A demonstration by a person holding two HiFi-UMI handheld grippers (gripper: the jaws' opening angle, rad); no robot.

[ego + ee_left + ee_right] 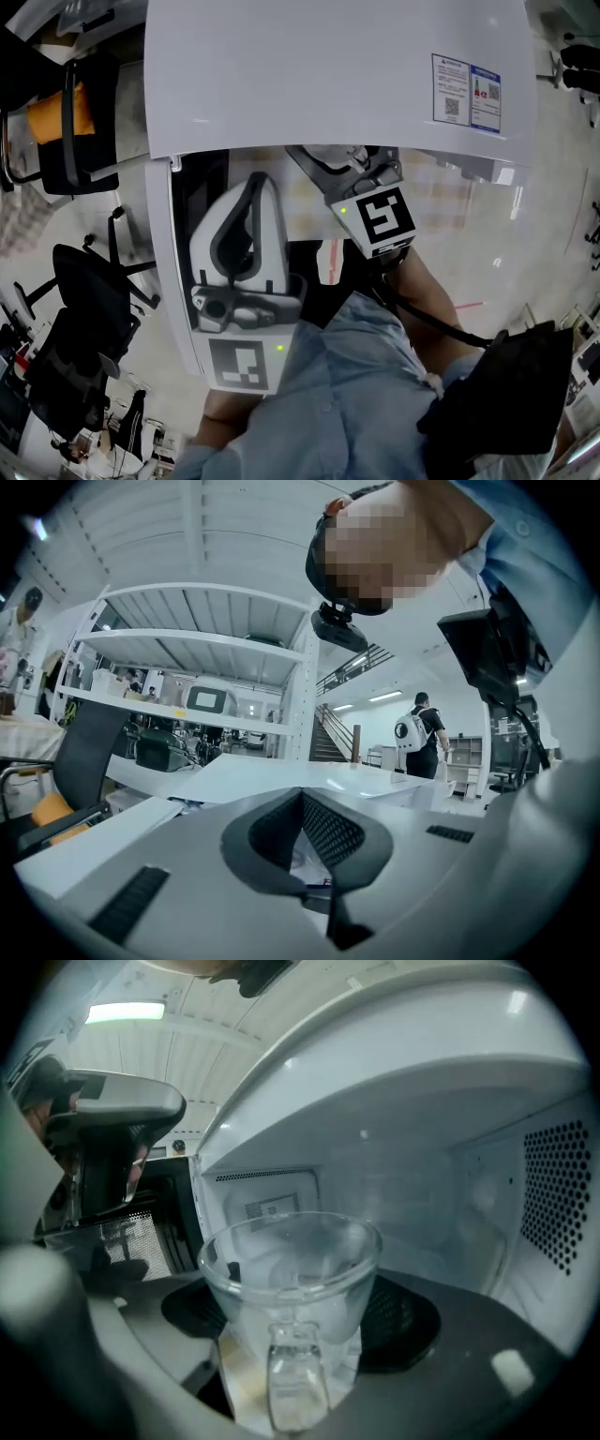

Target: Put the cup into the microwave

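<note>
A clear glass cup [291, 1269] with its handle turned toward the camera sits between the jaws of my right gripper [300, 1314], which is shut on it. The cup hangs at the mouth of the white microwave's cavity [422, 1194]. In the head view the microwave's top [328, 75] hides the cup and the right jaws; only that gripper's marker cube [384, 218] shows. My left gripper [256, 180] lies beside the open door [173, 272], its tips together with nothing between them. The left gripper view shows those pads [323, 829] meeting at the tip.
The door's mesh window [141, 1237] stands at the cavity's left, vent holes [562, 1194] on its right wall. Office chairs [84, 309] stand on the floor to the left. A person with a backpack [417, 735] and white shelving [197, 649] are far off.
</note>
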